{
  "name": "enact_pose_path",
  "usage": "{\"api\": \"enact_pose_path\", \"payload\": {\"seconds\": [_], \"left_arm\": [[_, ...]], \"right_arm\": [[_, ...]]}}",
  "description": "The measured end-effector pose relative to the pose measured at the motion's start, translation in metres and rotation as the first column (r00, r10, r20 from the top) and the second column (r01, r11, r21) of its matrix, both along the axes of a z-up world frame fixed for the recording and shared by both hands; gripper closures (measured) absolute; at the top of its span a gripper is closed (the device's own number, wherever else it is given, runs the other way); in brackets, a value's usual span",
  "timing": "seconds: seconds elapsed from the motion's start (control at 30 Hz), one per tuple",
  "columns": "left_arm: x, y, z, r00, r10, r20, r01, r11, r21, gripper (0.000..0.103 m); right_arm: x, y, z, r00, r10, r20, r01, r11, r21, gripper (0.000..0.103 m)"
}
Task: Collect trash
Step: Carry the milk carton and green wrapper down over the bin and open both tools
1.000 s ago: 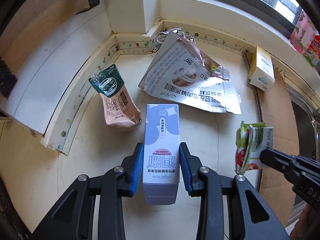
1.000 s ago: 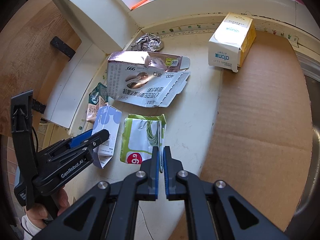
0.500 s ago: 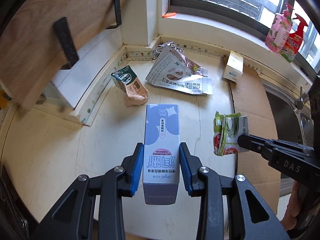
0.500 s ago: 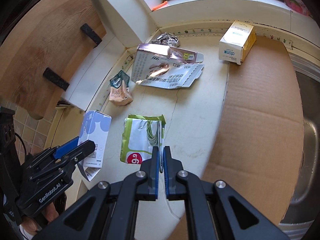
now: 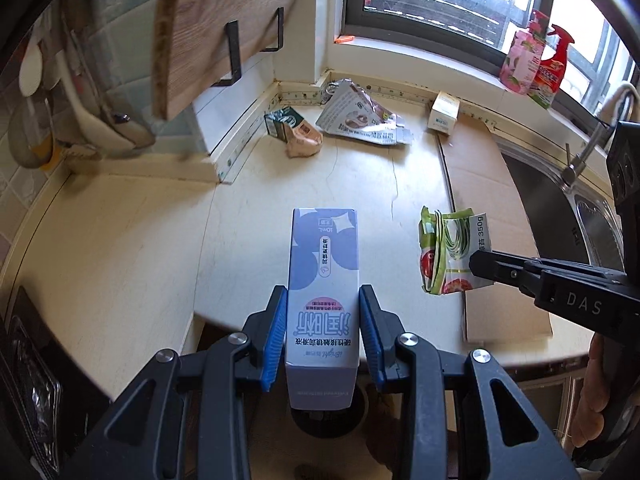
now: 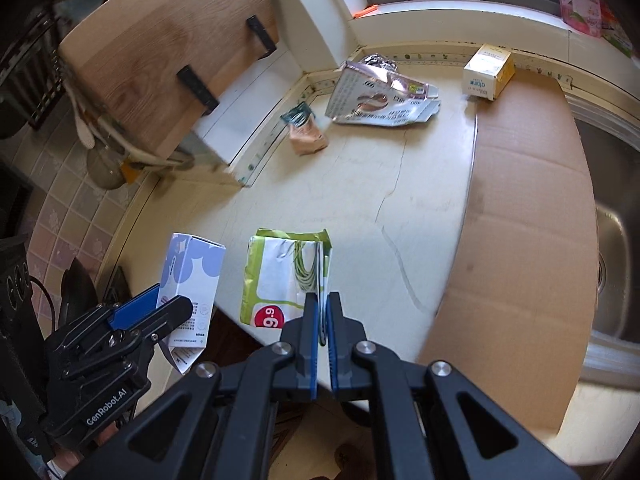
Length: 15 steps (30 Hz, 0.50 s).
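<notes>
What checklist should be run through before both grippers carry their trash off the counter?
1. Left gripper shut on the purple box: ok, blue pads press both sides.
2. Right gripper shut on the green wrapper: ok, pinched by one edge.
3. Held items clear of each other: ok, a gap shows between them.
4. Trash bin located: cannot tell, only a dark round shape shows below the counter edge.
5. Counter cleared: not ok; the torn silver carton, tan pouch and yellow-white box are on it.
6. Wrapper hold secure: cannot tell, it hangs loosely.
</notes>
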State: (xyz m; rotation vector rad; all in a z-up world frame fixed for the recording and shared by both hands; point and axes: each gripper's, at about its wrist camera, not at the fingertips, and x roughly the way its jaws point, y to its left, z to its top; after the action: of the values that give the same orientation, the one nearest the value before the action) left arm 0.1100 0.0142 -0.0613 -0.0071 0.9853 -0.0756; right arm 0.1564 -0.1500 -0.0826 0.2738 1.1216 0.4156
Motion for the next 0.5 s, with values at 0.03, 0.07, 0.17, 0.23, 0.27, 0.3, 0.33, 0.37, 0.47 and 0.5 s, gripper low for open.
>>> {"api": "enact_pose_path", "payload": {"seconds": [0.03,0.07,0.17,0.23,0.27,0.3,0.33,0.37,0.47,0.5], "left_arm": [[-0.011,0.004,0.0,1.0,-0.006,0.0,0.006,1.0,0.0,0.07],[-0.022,0.007,-0.001,1.0,-0.012,0.002,0.012,1.0,-0.001,0.07],[-0.049,0.017,-0.003,0.999,-0.033,0.004,0.033,0.999,-0.008,0.07],[-0.069,0.024,-0.008,0.999,-0.054,0.001,0.054,0.999,-0.009,0.07],[-0.074,0.026,-0.01,0.998,-0.061,0.001,0.061,0.998,-0.008,0.07],[-0.082,0.029,-0.012,0.997,-0.071,0.0,0.071,0.997,-0.005,0.07],[-0.09,0.031,-0.015,0.997,-0.079,-0.002,0.079,0.997,-0.005,0.07],[-0.1,0.034,-0.019,0.996,-0.091,-0.006,0.091,0.996,-0.008,0.07],[-0.121,0.039,-0.031,0.992,-0.123,-0.021,0.123,0.992,-0.01,0.07],[-0.128,0.04,-0.035,0.991,-0.131,-0.028,0.131,0.991,-0.01,0.07]], "right_arm": [[-0.011,0.004,0.001,1.0,-0.001,0.0,0.001,1.0,-0.001,0.099],[-0.021,0.008,0.002,1.0,-0.002,0.001,0.002,1.0,-0.002,0.099],[-0.052,0.019,0.003,1.0,-0.013,0.007,0.013,1.0,-0.006,0.099],[-0.074,0.025,0.003,1.0,-0.024,0.016,0.024,1.0,-0.009,0.099],[-0.084,0.028,0.002,0.999,-0.029,0.02,0.03,1.0,-0.011,0.099],[-0.096,0.032,0.001,0.999,-0.037,0.023,0.037,0.999,-0.011,0.099],[-0.107,0.035,-0.001,0.999,-0.045,0.023,0.045,0.999,-0.011,0.099],[-0.116,0.038,-0.003,0.998,-0.053,0.021,0.053,0.999,-0.012,0.099],[-0.145,0.047,-0.013,0.997,-0.078,0.005,0.078,0.997,-0.01,0.099],[-0.153,0.05,-0.016,0.996,-0.085,-0.002,0.085,0.996,-0.01,0.099]]}}
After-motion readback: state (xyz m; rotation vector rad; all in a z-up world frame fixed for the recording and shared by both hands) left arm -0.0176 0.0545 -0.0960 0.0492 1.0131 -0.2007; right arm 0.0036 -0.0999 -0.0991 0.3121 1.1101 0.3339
